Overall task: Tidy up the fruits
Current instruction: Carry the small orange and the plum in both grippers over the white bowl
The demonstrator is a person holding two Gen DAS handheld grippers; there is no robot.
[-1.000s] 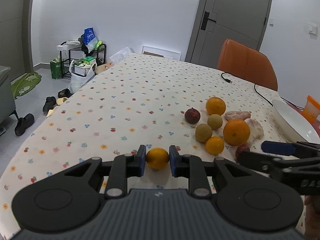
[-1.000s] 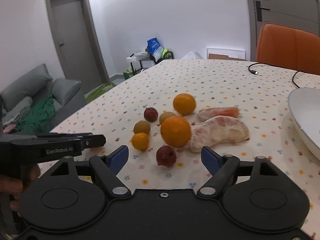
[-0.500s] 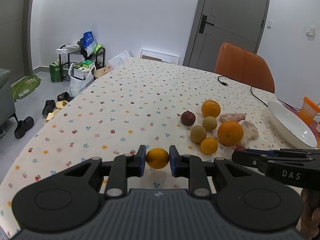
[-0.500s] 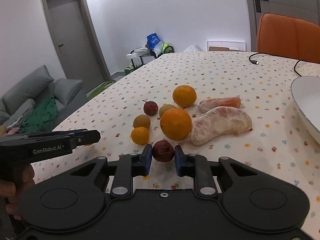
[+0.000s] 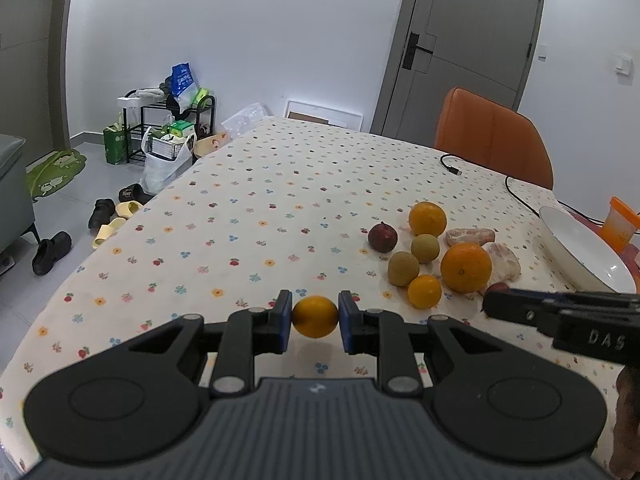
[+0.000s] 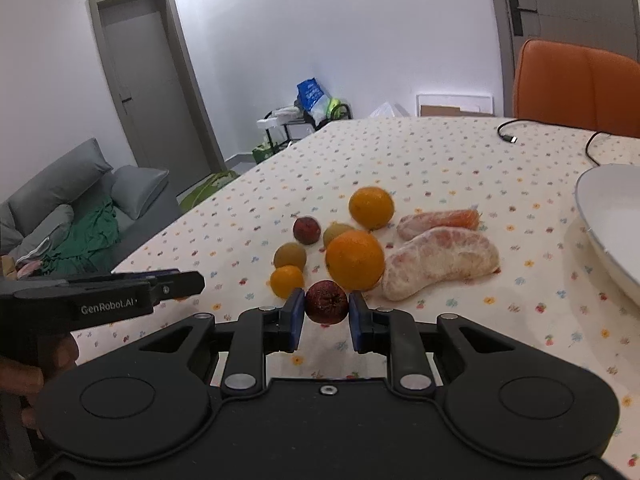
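Both tools are seen closed on fruit. A small yellow-orange citrus point(image 5: 315, 316) is clamped between the blue pads of the left tool point(image 5: 314, 322), which is held above the near part of the tabletop point(image 5: 280, 184), and the fruit appears to be clear of the flowered cloth. A dark red fruit point(image 6: 326, 301) is gripped between the pads of the right tool point(image 6: 325, 316), just in front of the fruit cluster; whether it rests on the cloth cannot be told.

The remaining fruit is gathered right of the left tool. A large orange point(image 6: 355, 265) is placed just behind the gripped red fruit, with a small orange citrus point(image 6: 287, 281) to its left. Two brownish-green round fruits point(image 5: 403, 268) are set behind these, a second dark red fruit point(image 5: 382, 236) is found at the cluster's left edge, and another orange point(image 5: 427, 219) lies at the back. Two peeled pomelo segments point(image 6: 440, 261) are laid to the right of the large orange, the bigger one touching it or nearly so.

A white plate point(image 6: 600, 216) is seen at the right edge of the tabletop, well apart from the fruit. A black cable point(image 5: 480, 176) is trailed across the far side, in front of an orange chair point(image 5: 492, 136).
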